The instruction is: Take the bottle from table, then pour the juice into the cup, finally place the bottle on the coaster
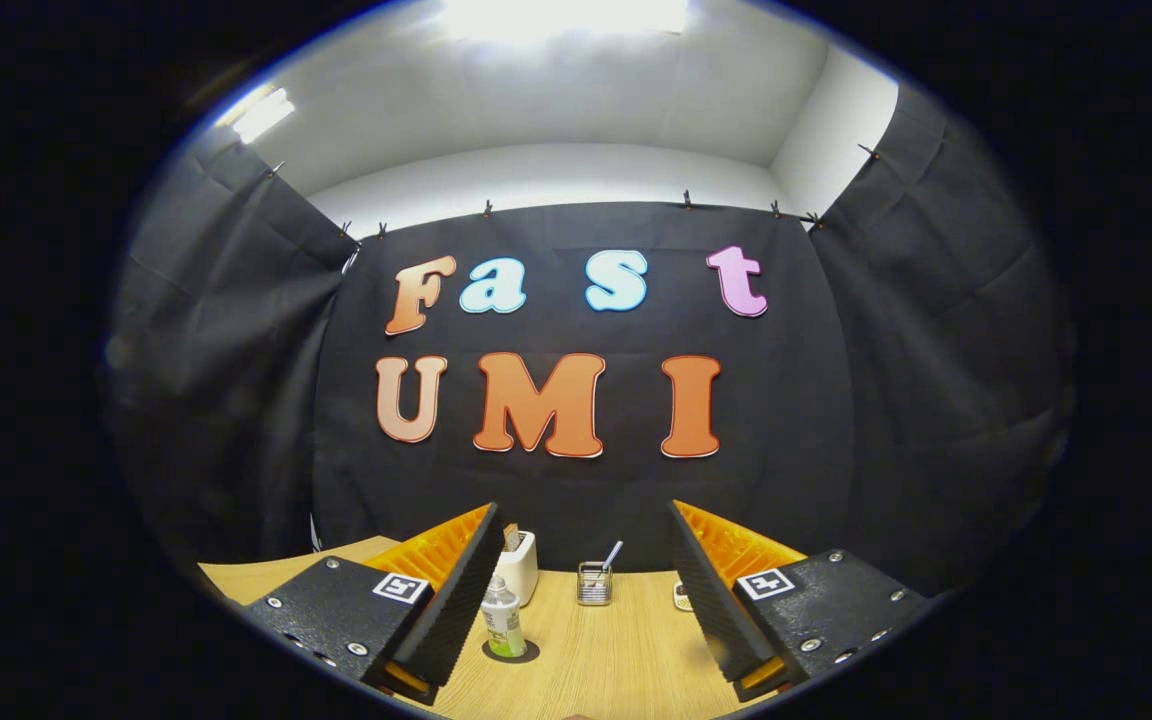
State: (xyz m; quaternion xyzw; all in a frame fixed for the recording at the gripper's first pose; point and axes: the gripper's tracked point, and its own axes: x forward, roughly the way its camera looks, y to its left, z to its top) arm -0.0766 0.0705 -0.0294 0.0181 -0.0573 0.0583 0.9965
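Between the spread fingers of the tool (581, 600), a bit ahead and nearer the left one, the bottle (503, 622) stood upright on a dark round coaster (512, 652) on the wooden counter (626, 660). Tool was wide open, gripping nothing; neither finger touched the bottle, tho the left finger partly overlapped it in view. Bottle looked clear w/ a pale cap and a greenish band low down; couldn't tell how much juice was inside.

Further back, near the booth's cloth wall, sat a white boxy container (519, 566) w/ sth sticking up from it, and beside that a small clear cup (594, 584) w/ a thin stick or straw leaning in it. A small round item (682, 596) peeked out by the right finger – too hidden to ID.

Step in hand, as a judgement: bottle already lay where the task's last clause wants it, on the coaster. That fits two stages – tool lined up to take the bottle, or tool just let go after setting it down post-pour. Cup contents were too small to read, so it didn't settle which. No next move called either way.
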